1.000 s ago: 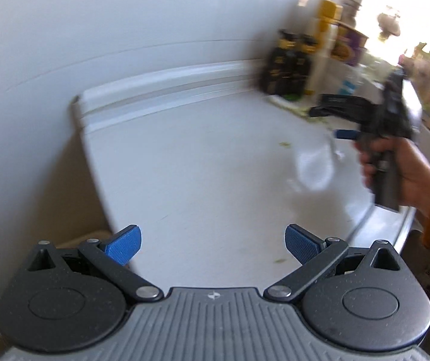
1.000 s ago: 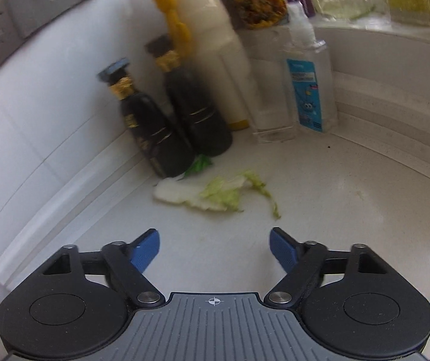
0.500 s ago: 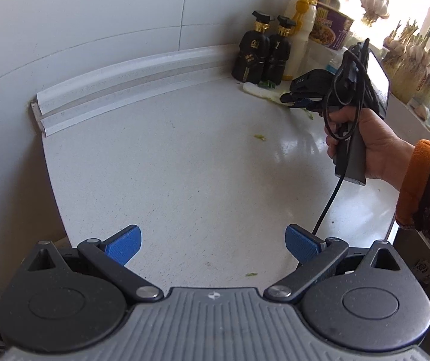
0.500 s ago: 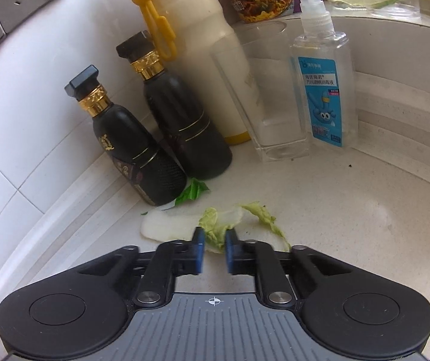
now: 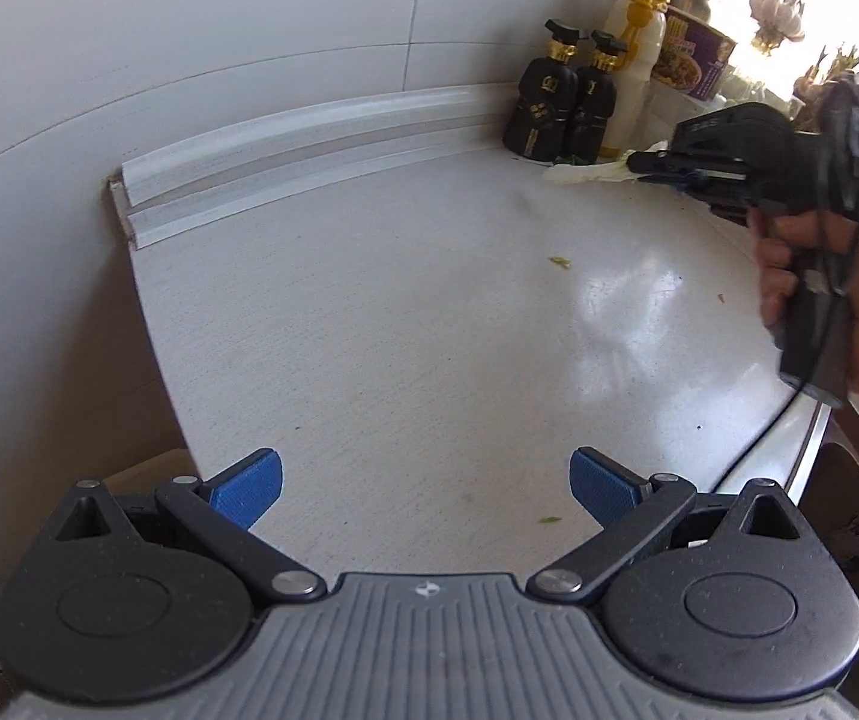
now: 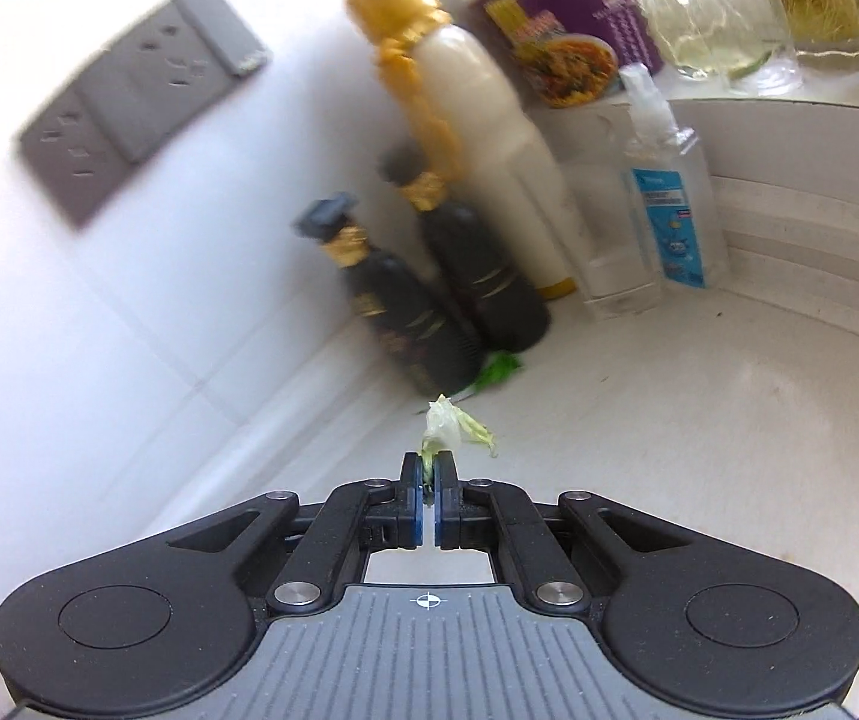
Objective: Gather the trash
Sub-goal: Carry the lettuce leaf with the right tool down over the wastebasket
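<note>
Leaf (image 6: 450, 429) is pinched in the closed right tongs (image 6: 427, 480), lifted off the bench (image 5: 429, 312); left tongs (image 5: 423, 483) gape empty. Next: carry it to a bin, none visible.

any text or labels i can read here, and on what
None reads clearly.
Purple noodle tub: print too blurred.
Clear spray bottle: blue label, print too small.
Two black bottles: gold marks, not legible.
Wall socket plate: no text seen.

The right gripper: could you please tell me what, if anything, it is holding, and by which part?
The right gripper is shut on a cabbage leaf scrap, pinched at its green leafy end; the pale stalk end hangs free.
</note>
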Action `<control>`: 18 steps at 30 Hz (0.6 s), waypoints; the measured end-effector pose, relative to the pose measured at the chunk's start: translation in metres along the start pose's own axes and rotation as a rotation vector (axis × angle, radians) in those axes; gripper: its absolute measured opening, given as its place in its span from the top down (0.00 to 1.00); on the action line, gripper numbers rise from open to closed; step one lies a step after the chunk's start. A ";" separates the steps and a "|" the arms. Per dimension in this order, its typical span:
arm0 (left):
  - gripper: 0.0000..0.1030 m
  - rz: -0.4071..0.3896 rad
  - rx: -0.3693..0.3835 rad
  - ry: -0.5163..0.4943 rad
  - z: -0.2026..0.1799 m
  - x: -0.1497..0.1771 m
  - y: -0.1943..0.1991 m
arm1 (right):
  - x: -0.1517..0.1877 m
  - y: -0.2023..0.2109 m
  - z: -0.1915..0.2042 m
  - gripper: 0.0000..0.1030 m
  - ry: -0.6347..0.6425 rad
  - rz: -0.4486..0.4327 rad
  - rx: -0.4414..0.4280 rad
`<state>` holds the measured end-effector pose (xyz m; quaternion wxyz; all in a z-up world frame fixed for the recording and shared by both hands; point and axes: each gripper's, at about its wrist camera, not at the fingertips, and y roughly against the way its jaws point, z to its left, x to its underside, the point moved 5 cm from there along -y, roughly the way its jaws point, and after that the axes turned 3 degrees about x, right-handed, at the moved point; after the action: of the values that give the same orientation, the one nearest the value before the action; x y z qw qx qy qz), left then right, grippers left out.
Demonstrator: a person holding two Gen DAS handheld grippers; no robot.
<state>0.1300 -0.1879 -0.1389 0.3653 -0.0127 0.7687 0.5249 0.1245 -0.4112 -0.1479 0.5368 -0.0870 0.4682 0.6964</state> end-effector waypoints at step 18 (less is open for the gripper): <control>0.01 0.025 -0.088 0.185 0.080 0.063 0.044 | 0.128 0.075 0.190 0.98 0.328 0.268 -0.363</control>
<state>0.1103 -0.0802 -0.1545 0.2853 -0.0676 0.7754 0.5593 0.0827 -0.1835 -0.0818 0.3327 -0.2308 0.4239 0.8101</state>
